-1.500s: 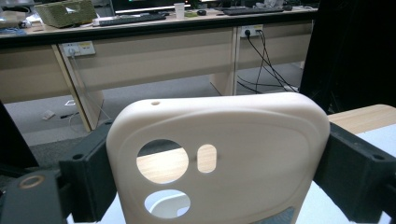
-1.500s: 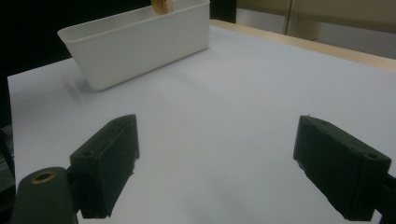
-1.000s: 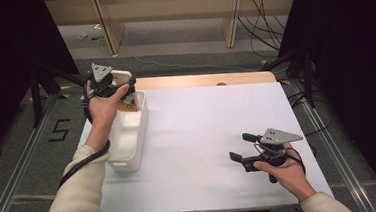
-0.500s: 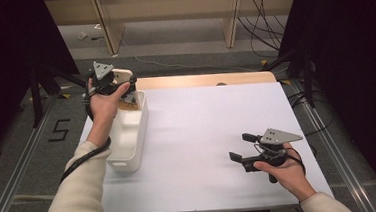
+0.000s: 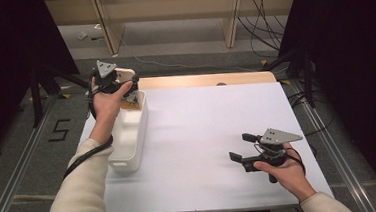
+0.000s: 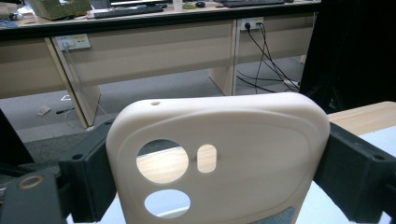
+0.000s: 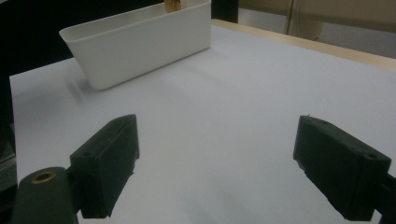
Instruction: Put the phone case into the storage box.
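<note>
Left tongs [image 5: 127, 85] clench the phone case [image 6: 219, 158] crosswise; right tongs [image 5: 241, 147] released.

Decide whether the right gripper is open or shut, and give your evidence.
Open. In the right gripper view, the right gripper has its two black jaws standing wide apart over the bare white table, with nothing between them.
</note>
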A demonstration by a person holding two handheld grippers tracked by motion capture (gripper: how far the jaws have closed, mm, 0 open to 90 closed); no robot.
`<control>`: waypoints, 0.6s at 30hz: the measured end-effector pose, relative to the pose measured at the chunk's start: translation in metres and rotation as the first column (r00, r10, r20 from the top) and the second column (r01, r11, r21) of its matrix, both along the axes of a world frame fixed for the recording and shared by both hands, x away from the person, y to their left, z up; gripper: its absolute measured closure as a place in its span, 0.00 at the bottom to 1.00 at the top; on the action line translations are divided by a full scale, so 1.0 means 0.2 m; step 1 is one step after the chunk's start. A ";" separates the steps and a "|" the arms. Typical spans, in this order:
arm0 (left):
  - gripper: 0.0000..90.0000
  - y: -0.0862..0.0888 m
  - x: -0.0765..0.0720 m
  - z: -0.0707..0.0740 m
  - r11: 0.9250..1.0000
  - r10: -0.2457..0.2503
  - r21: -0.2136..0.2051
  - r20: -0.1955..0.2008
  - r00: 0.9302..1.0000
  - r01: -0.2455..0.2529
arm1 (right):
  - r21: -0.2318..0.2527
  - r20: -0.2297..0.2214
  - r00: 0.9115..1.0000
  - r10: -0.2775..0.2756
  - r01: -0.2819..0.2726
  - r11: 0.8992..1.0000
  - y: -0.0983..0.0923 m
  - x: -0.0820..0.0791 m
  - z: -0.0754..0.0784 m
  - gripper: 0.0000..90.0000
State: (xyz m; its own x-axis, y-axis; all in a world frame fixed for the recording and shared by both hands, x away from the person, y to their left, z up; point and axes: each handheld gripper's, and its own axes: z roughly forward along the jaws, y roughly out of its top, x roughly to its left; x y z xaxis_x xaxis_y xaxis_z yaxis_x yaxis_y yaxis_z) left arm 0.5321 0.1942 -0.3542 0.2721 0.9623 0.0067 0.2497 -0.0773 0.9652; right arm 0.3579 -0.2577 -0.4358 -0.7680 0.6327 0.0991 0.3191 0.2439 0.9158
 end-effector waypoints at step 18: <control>0.12 -0.01 0.05 -0.01 1.000 0.001 0.004 -0.014 1.000 -0.001 | 0.002 0.000 1.000 0.002 -0.002 1.000 0.00 0.00 0.00 0.17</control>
State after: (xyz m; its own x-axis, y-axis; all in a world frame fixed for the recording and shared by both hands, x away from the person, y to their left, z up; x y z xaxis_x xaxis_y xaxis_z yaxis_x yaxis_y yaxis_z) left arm 0.5424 0.1929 -0.3561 0.2709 0.9626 0.0063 0.2638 -0.0805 0.9612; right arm 0.3580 -0.2576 -0.4358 -0.7695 0.6307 0.1003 0.3186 0.2431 0.9162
